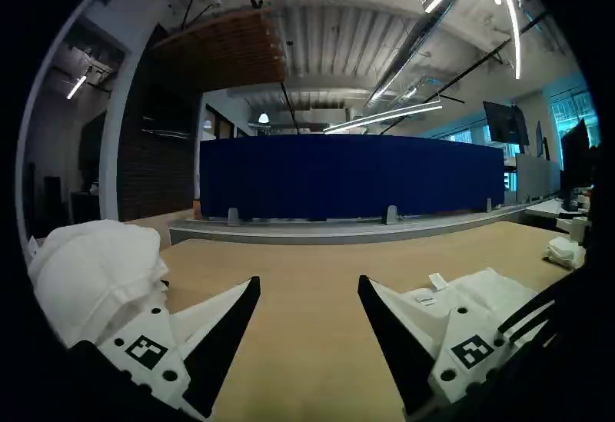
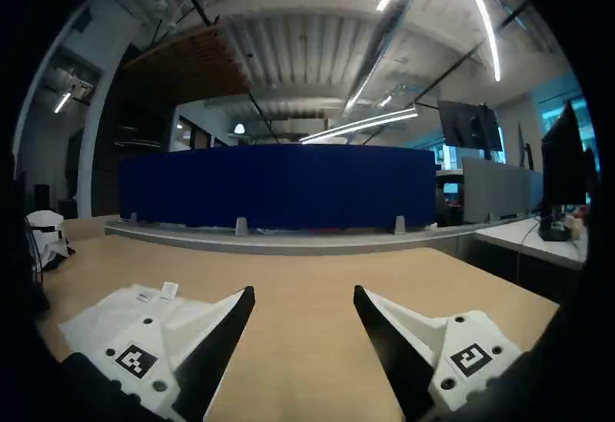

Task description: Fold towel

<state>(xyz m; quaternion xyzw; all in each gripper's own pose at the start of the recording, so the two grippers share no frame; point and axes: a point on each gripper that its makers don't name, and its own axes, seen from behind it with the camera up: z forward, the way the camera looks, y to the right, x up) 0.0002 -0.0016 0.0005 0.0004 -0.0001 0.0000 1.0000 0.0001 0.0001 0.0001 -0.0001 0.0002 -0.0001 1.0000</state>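
Note:
A white towel point(image 1: 480, 293) lies flat on the wooden table point(image 1: 307, 253), just behind the right finger of my left gripper point(image 1: 307, 280). That gripper hovers low over the tabletop, open, with bare wood between its fingers. In the right gripper view the same towel point(image 2: 127, 308) spreads out behind the left finger, a small tag at its far edge. My right gripper point(image 2: 304, 290) is also open and holds nothing. Both grippers sit beside the towel, not on it.
A bunched heap of white cloth point(image 1: 96, 276) sits at the table's left. A small white bundle point(image 1: 565, 251) lies far right. A blue partition point(image 1: 346, 176) runs along the table's far edge. Monitors point(image 2: 561, 168) stand on a desk to the right.

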